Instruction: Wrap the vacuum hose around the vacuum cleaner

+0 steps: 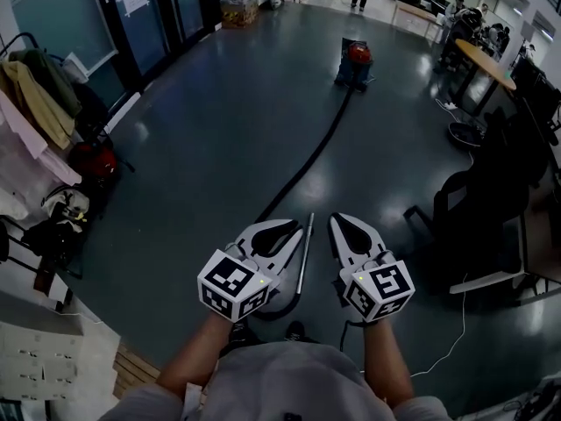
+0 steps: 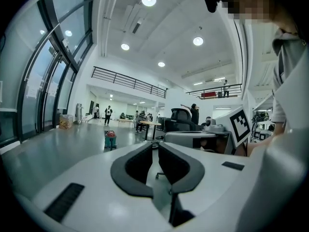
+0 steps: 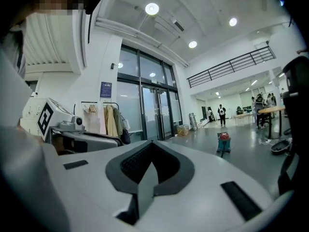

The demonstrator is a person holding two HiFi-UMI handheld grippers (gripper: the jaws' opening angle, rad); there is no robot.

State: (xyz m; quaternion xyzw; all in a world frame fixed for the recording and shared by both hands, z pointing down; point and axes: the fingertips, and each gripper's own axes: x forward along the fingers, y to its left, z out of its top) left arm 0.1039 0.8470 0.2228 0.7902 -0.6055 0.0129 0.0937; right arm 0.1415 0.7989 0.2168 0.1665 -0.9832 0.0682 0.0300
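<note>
Hose [image 1: 307, 160] lying along the floor [image 1: 219, 130] to the vacuum cleaner [image 1: 355, 62], far ahead; my left gripper [image 1: 294, 228] slightly parted, empty; my right gripper [image 1: 338, 220] clenched, empty.

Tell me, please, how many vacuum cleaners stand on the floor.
1. The vacuum stands far ahead, at the far end of the hose. A red thing by the clothes at left is too unclear to tell.
</note>
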